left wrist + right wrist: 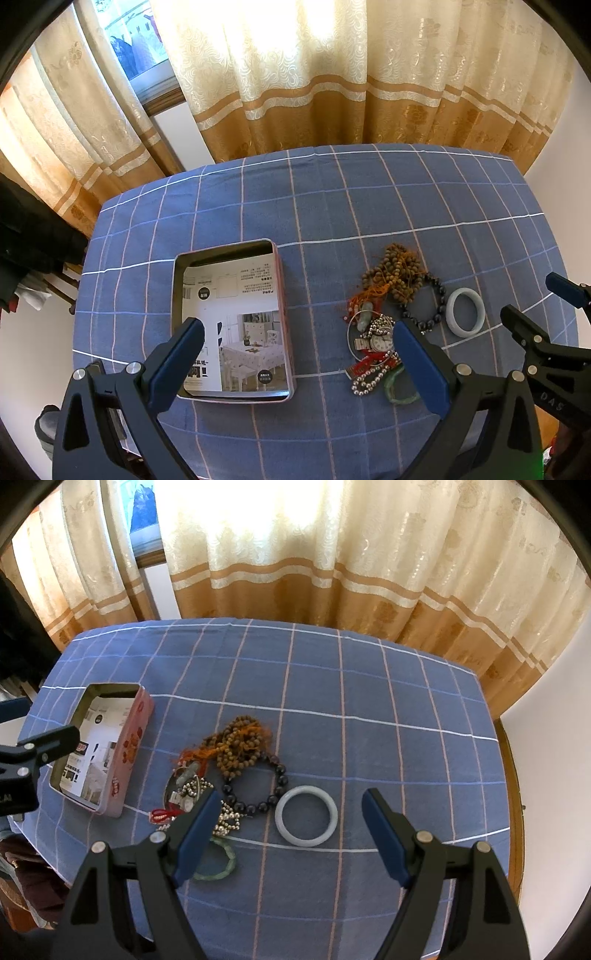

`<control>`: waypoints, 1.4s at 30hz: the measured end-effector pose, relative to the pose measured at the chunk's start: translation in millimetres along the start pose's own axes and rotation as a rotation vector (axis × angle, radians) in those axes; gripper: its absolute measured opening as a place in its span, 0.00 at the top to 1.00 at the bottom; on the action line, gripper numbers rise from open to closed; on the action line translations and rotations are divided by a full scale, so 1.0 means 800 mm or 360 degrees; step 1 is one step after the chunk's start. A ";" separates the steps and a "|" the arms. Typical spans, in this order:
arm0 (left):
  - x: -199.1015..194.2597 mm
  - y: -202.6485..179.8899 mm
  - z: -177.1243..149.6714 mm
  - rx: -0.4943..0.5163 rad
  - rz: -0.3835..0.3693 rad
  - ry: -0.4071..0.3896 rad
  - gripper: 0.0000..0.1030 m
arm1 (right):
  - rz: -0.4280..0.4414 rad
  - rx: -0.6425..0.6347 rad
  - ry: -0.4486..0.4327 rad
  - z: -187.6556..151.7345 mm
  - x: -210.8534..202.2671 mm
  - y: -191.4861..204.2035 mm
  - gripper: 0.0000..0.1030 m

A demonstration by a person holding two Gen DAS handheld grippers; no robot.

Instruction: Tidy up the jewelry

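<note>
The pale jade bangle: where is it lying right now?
The pale jade bangle lies flat on the blue checked tablecloth, at the right edge of the jewelry pile, beside the dark bead bracelet. In the right wrist view it sits between the open tool's fingers.

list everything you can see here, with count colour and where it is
tin box: 1, pink outside, open, printed paper lining it, left part of the table
pale bangle: 1, whitish grey-green, lying flat, right of the jewelry pile
dark bead bracelet: 1, near black, between pile and bangle
wooden bead strand: 1 bunch, brown with orange cord, far side of the pile
silver bead chain: count unclear, silver, near side of the pile
wristwatch: 1, silver, inside the pile
green bracelet: 1, green, nearest edge of the pile
tablecloth: 1, blue with pale checks, covering the table
curtains: cream and tan, behind the table
left gripper: black with blue pads, open, above the tin
right gripper: same, open, above the bangle
</note>
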State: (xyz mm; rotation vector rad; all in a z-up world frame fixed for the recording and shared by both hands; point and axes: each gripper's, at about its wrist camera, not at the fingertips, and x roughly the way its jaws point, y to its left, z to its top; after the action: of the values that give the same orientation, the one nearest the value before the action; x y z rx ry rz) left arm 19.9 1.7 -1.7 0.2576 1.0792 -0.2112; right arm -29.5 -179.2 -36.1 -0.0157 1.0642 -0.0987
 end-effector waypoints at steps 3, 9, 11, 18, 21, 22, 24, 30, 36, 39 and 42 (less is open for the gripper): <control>0.002 0.000 0.001 -0.0004 -0.0003 0.0002 0.01 | 0.0009 -0.0004 0.0006 0.001 0.001 0.000 0.21; 0.001 -0.001 0.001 -0.0009 -0.0020 0.0002 0.01 | 0.0024 -0.0038 0.0006 0.001 0.000 0.004 0.21; 0.000 -0.001 0.001 -0.0008 -0.0020 0.0001 0.01 | 0.0028 -0.0039 0.0005 0.001 -0.001 0.006 0.21; -0.002 0.001 0.002 -0.0017 -0.0031 0.0007 0.01 | 0.0031 -0.0033 0.0004 0.000 -0.002 0.005 0.21; -0.003 -0.001 0.002 -0.0010 -0.0032 0.0008 0.01 | 0.0031 -0.0033 0.0011 0.000 -0.002 0.005 0.21; -0.004 -0.001 0.001 -0.0011 -0.0035 0.0007 0.01 | 0.0030 -0.0031 0.0012 0.000 -0.002 0.004 0.21; -0.005 -0.001 0.001 -0.0009 -0.0036 0.0005 0.01 | 0.0030 -0.0032 0.0012 0.000 -0.003 0.004 0.21; -0.007 -0.001 0.001 -0.0010 -0.0043 0.0003 0.01 | 0.0031 -0.0034 0.0008 -0.001 -0.003 0.004 0.21; -0.009 -0.002 0.002 -0.0010 -0.0041 0.0004 0.01 | 0.0030 -0.0029 0.0009 -0.001 -0.004 0.004 0.21; -0.009 -0.002 0.002 -0.0005 -0.0040 0.0003 0.01 | 0.0031 -0.0032 0.0009 -0.001 -0.004 0.004 0.21; -0.010 -0.003 0.002 -0.0001 -0.0040 0.0001 0.01 | 0.0030 -0.0031 0.0008 -0.001 -0.004 0.003 0.21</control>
State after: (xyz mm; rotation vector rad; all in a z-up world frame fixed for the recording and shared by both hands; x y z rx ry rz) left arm 16.9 -1.0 5.8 0.2435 1.0834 -0.2336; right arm -31.8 -176.4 -33.9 -0.0229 1.0699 -0.0712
